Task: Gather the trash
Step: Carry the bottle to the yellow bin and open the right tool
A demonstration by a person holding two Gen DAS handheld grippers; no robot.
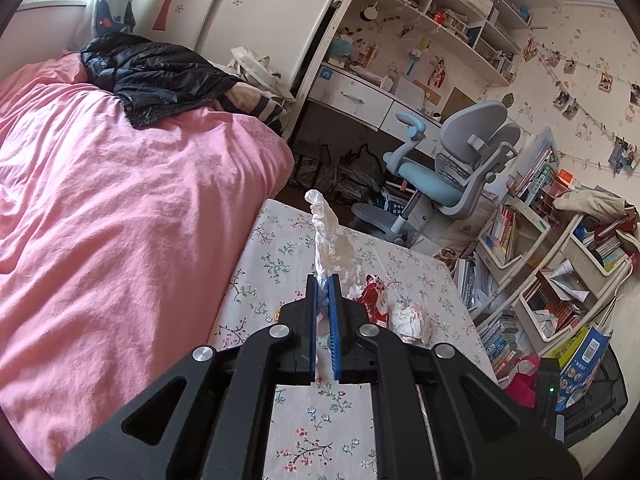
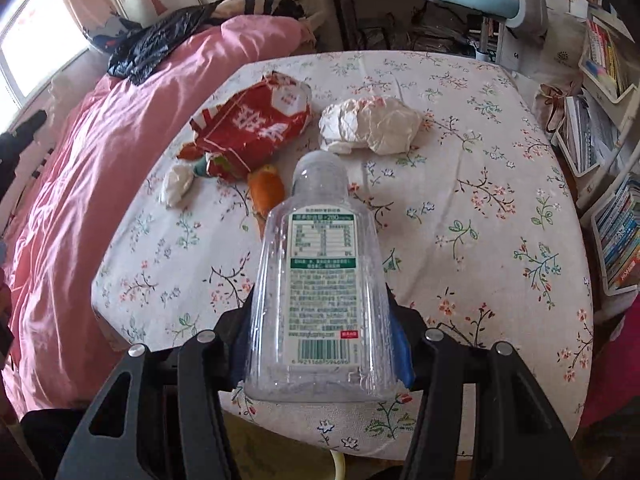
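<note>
Clamping a clear plastic bottle [image 2: 320, 280] between its jaws, the right gripper [image 2: 320, 312] holds it over the near edge of the floral-clothed table [image 2: 500, 168]. The left gripper [image 1: 323, 292] is shut tight on a crumpled white plastic bag [image 1: 330, 240]. A red snack wrapper [image 2: 256, 124] and paper wad [image 2: 372, 124] lie towards the far edge.

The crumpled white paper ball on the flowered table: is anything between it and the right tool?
Yes. The right tool is shut on a clear plastic bottle, which fills its jaws and lies directly toward the crumpled white paper ball. On the table itself, nothing else blocks that path.
</note>
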